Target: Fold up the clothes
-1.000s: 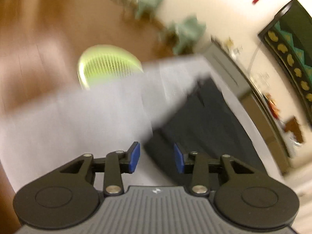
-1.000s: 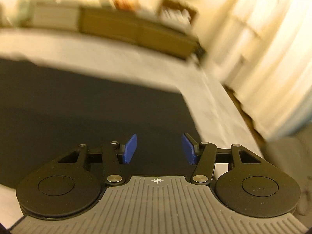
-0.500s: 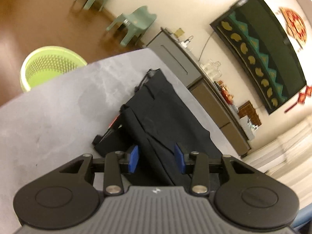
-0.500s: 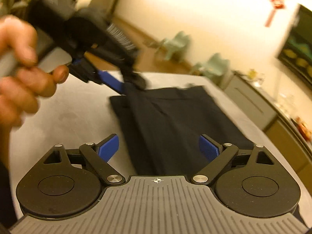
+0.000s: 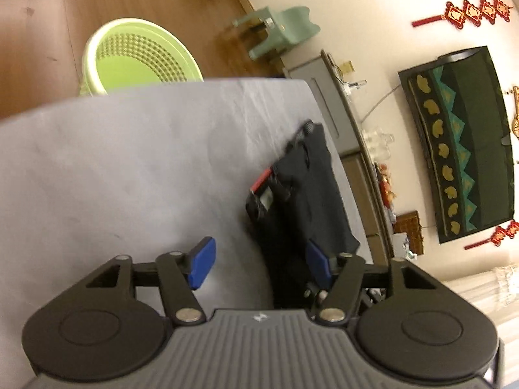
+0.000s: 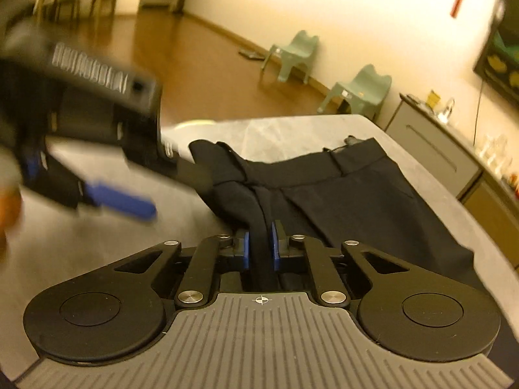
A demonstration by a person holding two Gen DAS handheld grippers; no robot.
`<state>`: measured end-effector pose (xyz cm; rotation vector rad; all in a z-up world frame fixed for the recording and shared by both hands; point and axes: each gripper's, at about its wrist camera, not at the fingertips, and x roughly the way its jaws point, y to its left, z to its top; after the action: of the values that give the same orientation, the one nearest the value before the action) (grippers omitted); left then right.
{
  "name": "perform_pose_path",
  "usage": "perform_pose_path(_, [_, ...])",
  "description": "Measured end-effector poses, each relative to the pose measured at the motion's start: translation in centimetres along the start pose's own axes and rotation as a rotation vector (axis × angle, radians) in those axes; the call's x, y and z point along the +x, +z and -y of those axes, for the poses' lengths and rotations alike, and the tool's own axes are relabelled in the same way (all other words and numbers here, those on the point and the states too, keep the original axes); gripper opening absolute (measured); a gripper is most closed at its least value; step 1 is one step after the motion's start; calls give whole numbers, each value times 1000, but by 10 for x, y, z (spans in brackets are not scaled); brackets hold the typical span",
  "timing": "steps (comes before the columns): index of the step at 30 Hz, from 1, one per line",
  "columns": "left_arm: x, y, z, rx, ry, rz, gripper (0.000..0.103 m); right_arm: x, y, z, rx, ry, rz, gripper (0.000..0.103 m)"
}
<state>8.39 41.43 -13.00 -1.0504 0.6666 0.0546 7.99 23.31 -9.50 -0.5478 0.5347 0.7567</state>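
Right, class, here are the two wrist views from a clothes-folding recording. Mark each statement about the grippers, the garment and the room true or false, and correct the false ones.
1. The right gripper is shut on a fold of the black garment. True.
2. The left gripper is clamped on the garment as well. False: its jaws stand wide apart and hold nothing.
3. The garment lies on a grey table. True.
4. The basket on the floor past the table is red. False: it is light green.
5. Two pale green chairs stand by the far wall. True.
6. The garment hangs over the basket. False: it lies on the table, apart from the basket.
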Motion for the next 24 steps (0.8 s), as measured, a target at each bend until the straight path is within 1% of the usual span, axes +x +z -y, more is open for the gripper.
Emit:
perform_pose_path(1, [5,0,2,7,-1,-2,77,-6,1,6,32,15,5,10])
perform_pose_path(2, [10,0,4,14,-1,-5,82,-12,3,13,63,30,9,9])
perform_pose_path(3, [14,0,6,20,-2,-7,83,-15,3,20,96,51,10,8])
perform_pose_path(4, [19,-1,7,27,-3,-9,83,-15,2,25,119,68,7,8])
perform_pose_path(5, [24,-1,9,34,-3,-11,76,-16,-1,27,134,85,2,8])
perform_pose_path(6, [29,-1,11,41,-4,-14,62,-16,-1,24,142,101,-4,8])
perform_pose_path(7, [33,-1,13,48,-5,-16,23,-19,-6,25,142,117,-14,9])
perform_pose_path(8, [38,-1,15,54,-5,-18,17,-10,-7,31,137,137,-35,21])
perform_pose_path(9, [43,-1,17,61,-6,-20,15,-9,-8,39,136,165,-60,32])
perform_pose_path(10, [48,-2,19,68,-7,-23,14,-7,-10,47,135,193,-84,56])
perform_pose_path(11, [49,-2,21,76,-6,-21,14,-14,-8,61,155,207,-63,62])
perform_pose_path(12, [46,-4,24,87,-3,-11,14,-22,-6,76,178,219,-36,62])
perform_pose_path(15, [35,-8,34,121,8,17,13,-28,5,133,328,183,17,61])
perform_pose_path(16, [32,-10,40,145,15,28,13,-22,8,149,367,127,10,58])
perform_pose_path(17, [29,-14,50,193,30,43,13,-15,10,162,402,55,-17,56])
perform_pose_path(18, [26,-18,59,240,44,56,13,4,11,179,441,-1,-67,54])
perform_pose_path(19, [25,-23,69,291,63,70,13,25,12,197,481,-56,-120,46])
perform_pose_path(20, [24,-28,78,346,86,85,13,44,11,209,507,-79,-160,41])
perform_pose_path(22, [22,-42,95,451,110,116,13,85,6,227,531,-95,-234,37])
perform_pose_path(23, [21,-49,103,510,122,132,13,96,3,228,527,-86,-261,39])
perform_pose_path(24, [20,-56,112,568,134,148,13,105,1,224,486,-86,-255,39])
